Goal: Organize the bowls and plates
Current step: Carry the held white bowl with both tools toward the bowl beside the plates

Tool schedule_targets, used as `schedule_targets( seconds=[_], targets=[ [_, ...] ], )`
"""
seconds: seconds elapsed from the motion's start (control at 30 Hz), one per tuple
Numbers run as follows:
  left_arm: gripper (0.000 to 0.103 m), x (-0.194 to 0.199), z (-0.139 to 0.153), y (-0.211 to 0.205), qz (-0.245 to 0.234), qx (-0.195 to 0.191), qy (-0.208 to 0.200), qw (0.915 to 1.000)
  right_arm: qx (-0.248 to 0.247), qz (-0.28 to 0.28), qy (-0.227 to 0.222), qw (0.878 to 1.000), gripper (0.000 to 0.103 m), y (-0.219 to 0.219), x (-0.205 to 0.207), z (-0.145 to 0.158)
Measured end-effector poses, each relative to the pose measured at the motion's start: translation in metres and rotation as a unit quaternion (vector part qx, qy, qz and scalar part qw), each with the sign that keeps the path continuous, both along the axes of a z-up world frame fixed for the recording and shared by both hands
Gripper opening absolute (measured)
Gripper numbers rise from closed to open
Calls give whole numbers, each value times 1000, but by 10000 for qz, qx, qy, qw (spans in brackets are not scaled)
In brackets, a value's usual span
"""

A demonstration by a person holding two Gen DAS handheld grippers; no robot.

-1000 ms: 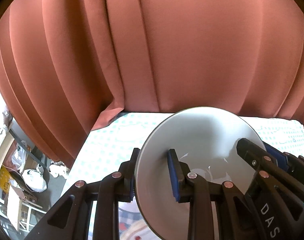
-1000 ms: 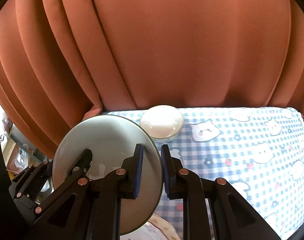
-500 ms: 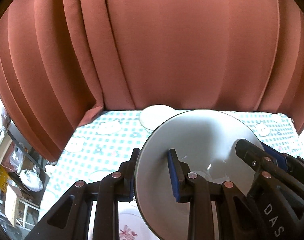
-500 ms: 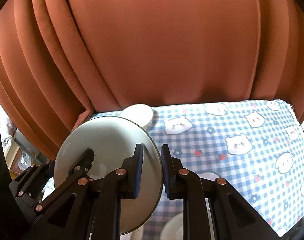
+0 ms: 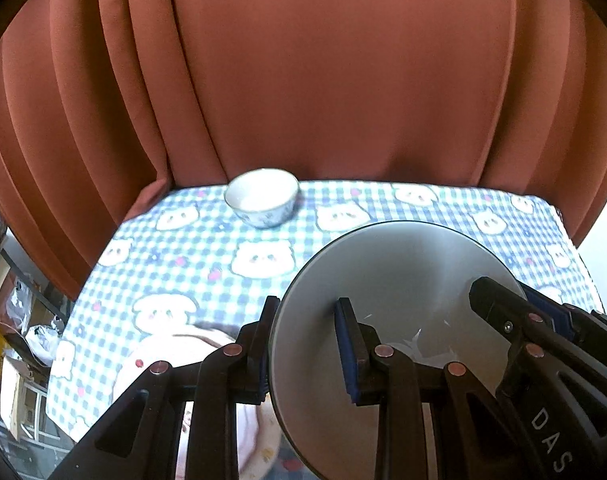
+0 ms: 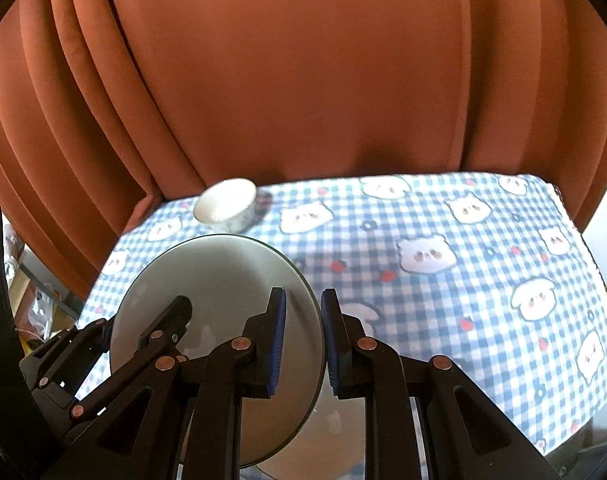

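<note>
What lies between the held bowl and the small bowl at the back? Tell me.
Nothing visible: only bare checked tablecloth lies between the grey bowl, gripped by both grippers, and the small bowl. A pink plate sits lower left, off that line.

Only a small bowl (image 5: 261, 198) interrupts the open tablecloth (image 6: 443, 292).

A grey bowl (image 5: 403, 280) hangs tilted above the bench, its rim pinched on two sides. A small white patterned bowl (image 5: 261, 198) sits upright at the far edge. A pinkish plate (image 5: 159, 356), perhaps floral, lies below.
</note>
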State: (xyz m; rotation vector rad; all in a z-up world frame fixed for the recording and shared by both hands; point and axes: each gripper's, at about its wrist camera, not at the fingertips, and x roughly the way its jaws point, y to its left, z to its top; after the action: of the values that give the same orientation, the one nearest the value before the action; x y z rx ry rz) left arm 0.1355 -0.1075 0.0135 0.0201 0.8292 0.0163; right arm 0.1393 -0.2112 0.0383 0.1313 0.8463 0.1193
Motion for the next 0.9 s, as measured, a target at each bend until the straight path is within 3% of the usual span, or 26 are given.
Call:
schedule_targets(
  seconds=[0.37,0.9],
  targets=[
    [26,-22,-35,-21,-176,-54,389,9991,-45,-65,375,9993,21,-25,-24,-33],
    [26,-21,-76,-27,-209,-6,1075,9940,-4,-3,967,9953,21,-33,-27,-76]
  ],
)
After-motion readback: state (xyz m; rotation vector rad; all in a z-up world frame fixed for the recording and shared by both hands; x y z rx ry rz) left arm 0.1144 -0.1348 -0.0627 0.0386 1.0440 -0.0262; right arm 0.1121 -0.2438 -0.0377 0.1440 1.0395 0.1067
